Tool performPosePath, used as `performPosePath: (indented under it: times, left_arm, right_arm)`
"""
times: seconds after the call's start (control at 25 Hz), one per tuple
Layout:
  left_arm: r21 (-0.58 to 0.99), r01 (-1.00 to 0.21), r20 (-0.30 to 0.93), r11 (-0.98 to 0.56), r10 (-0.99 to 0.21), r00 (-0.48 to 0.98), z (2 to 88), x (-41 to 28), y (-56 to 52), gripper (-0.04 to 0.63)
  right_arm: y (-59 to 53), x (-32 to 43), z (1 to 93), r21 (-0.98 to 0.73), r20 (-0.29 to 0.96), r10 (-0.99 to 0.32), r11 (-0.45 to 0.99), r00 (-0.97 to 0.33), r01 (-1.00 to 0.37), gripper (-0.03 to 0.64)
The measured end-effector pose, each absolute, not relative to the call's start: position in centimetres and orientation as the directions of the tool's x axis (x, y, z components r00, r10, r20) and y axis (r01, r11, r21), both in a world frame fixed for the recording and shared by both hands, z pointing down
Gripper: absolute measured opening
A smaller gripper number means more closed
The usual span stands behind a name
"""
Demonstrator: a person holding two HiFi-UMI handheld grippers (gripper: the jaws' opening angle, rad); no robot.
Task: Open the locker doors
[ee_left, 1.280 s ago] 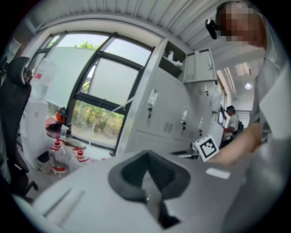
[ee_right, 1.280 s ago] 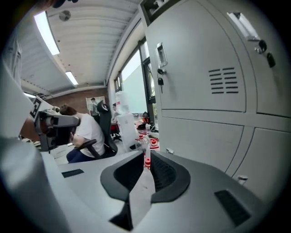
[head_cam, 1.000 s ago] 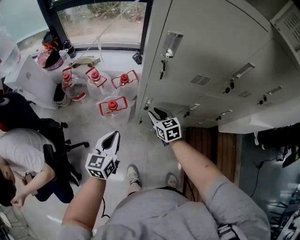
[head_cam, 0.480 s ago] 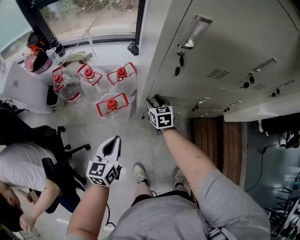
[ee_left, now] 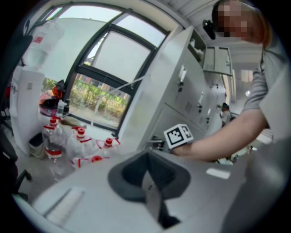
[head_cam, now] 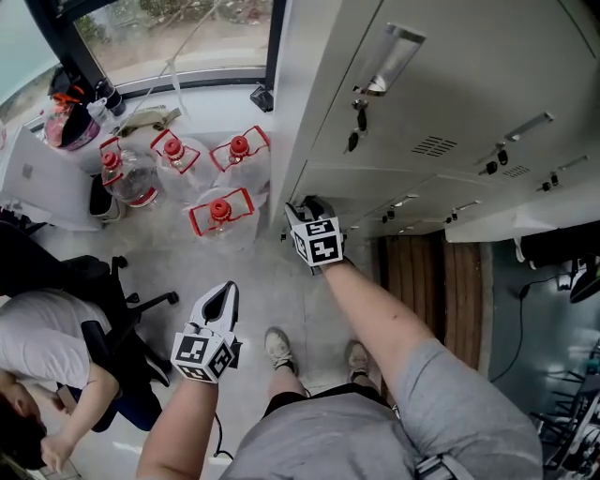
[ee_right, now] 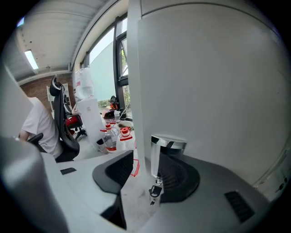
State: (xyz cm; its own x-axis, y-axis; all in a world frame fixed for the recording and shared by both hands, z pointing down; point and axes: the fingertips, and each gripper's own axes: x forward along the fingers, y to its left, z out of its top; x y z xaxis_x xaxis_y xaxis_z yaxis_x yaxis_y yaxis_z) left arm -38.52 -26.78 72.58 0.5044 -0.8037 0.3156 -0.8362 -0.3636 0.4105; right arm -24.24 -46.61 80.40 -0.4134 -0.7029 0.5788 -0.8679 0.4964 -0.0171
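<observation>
The handle [ee_right: 167,152] on a low locker door [ee_right: 218,91] stands between the jaws of the right gripper [ee_right: 152,177], which have just been opening and now sit released around it. The left gripper [head_cam: 218,302] hangs clenched and empty above the floor [head_cam: 272,291], near the bottles [head_cam: 220,211].

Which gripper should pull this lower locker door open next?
Right. The right gripper has just been opening, the chrome handle between its jaws. The left gripper hangs shut over the floor, away from the lockers.

Four red-capped water jugs [head_cam: 221,214] cluster just below the window [head_cam: 178,28]. A seated person [head_cam: 42,342] and an office chair [head_cam: 112,323] sit farther from it.
</observation>
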Motion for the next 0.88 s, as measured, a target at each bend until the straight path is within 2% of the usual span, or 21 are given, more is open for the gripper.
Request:
performPosePath:
  times: [0.36, 0.6, 0.88]
  left_arm:
    - [0.394, -0.833, 0.322, -0.389, -0.79, 0.522, 71.8, -31.4, -24.0, 0.003]
    - [0.368, -0.843, 0.32, -0.392, -0.797, 0.511, 70.9, -23.1, -20.5, 0.003]
    - [0.379, -0.849, 0.305, -0.368, -0.817, 0.49, 70.8, -12.6, -15.4, 0.003]
  right_arm:
    - [-37.0, -21.2, 80.2, -0.068, 0.559, -0.612, 0.639, -0.56, -0.766, 0.161]
    - [-29.5, -14.1, 80.2, -0.075, 0.548, -0.527, 0.743, -0.65, -0.666, 0.16]
    - [-26.0, -4.8, 80.2, -0.069, 0.553, -0.479, 0.789, -0.682, -0.61, 0.152]
